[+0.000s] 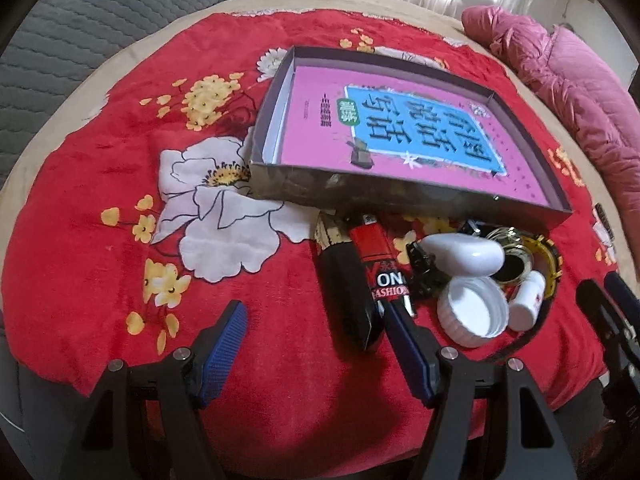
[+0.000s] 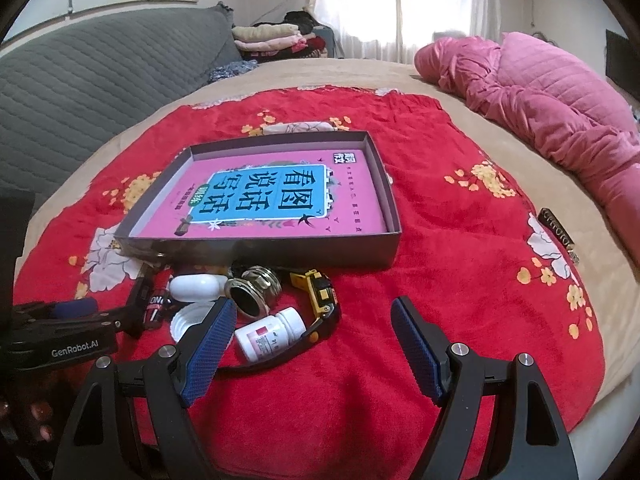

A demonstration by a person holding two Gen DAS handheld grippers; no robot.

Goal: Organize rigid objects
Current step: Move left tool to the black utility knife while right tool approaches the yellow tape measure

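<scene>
On a bed spread with a red floral blanket [image 2: 460, 260], the left gripper [image 1: 312, 332] hovers with its jaws spread wide and nothing between them, its right blue pad just beside the near end of a black-and-red box [image 1: 380, 268] (part of its lettering reads "FASHION"). That box lies flat, its long axis running from the gripper toward a shallow grey tray [image 2: 394, 236], which holds a pink-and-blue book [image 2: 280, 196]. Right of the box, clustered in front of the tray's near wall, are a white oval bottle [image 2: 196, 287] on its side, a white ribbed cap [image 1: 472, 312] open side up, a gold-rimmed jar [image 2: 254, 292] tipped toward the camera, a small white pill bottle [image 2: 272, 332] lying with its cap pointing right, and a yellow-and-black watch [image 2: 320, 292]. The right gripper [image 2: 312, 340] is likewise wide open and empty-handed, its left pad next to the pill bottle. Beyond the tray, a grey quilted headboard [image 2: 100, 80] stands left, folded clothes [image 2: 272, 38] centre, a pink quilt [image 2: 560, 108] right.
</scene>
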